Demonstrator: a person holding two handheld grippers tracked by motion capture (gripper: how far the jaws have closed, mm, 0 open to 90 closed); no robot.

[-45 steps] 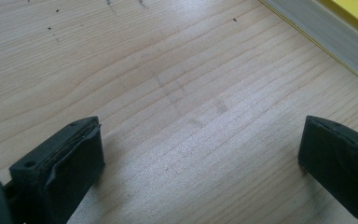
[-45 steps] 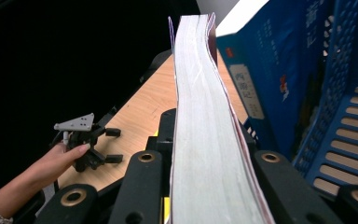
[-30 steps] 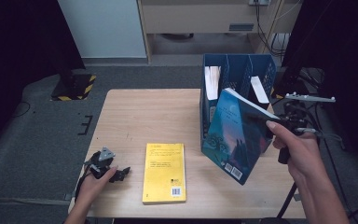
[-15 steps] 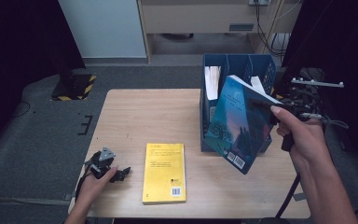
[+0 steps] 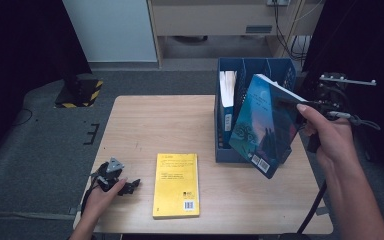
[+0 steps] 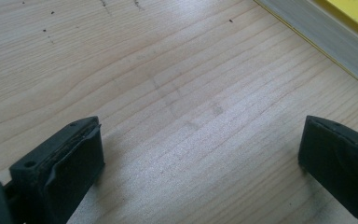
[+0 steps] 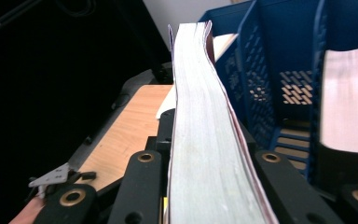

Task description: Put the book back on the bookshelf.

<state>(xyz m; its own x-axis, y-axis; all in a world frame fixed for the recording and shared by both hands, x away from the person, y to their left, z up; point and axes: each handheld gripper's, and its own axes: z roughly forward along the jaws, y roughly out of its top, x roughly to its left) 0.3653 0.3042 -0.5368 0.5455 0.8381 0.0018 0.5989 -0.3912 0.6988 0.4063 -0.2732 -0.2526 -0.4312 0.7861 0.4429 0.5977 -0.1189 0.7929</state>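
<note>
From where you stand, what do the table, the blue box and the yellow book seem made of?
Table: pale wood or wood-look laminate, matt, with grain lines visible up close.
Blue box: probably moulded plastic, given its perforated lattice walls.
Yellow book: paper pages under a thin, smooth card cover, likely a paperback.

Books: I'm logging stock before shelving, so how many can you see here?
3: a yellow book flat on the table, a blue book held in the right tongs, one standing in the blue file rack. The rack may hide more.
</note>
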